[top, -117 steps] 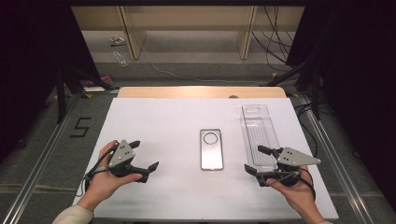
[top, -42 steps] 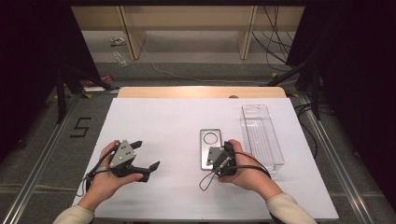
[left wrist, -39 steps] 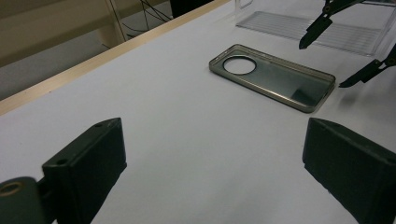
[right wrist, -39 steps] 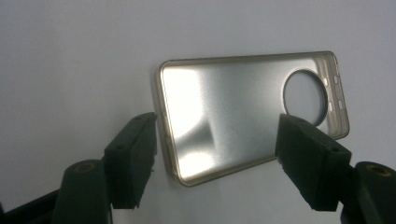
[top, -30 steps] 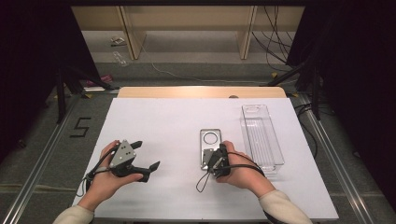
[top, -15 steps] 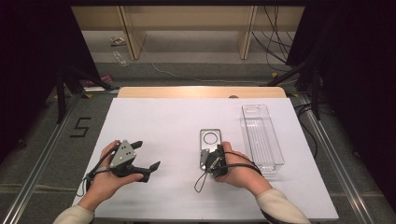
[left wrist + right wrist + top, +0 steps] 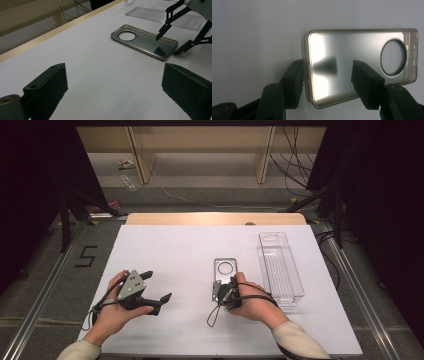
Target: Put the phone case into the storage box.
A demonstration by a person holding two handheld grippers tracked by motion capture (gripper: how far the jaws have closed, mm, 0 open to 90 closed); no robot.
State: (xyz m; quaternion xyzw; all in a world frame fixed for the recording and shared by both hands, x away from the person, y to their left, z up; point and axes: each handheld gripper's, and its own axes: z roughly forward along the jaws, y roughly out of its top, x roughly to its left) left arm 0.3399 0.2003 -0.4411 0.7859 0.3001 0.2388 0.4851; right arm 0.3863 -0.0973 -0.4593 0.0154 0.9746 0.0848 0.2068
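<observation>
Right gripper poised over the near end of a phone case, jaws half-spread and just closing.

One jaw outside the short end wall of the case, touching or just beside it, the other over the inner floor: a straddle of the thin raised rim, suited to a pinch on the only part that stands up from the flat shell; grip not yet made, to judge from the gap at the inner jaw. Case lying open side up on the white desk, camera hole at the far end, well clear of the jaws. Clear plastic tray just beside it to the right, a likely destination. Left gripper resting near the desk's left front, jaws spread wide on nothing, aimed toward the case and out of the way.
</observation>
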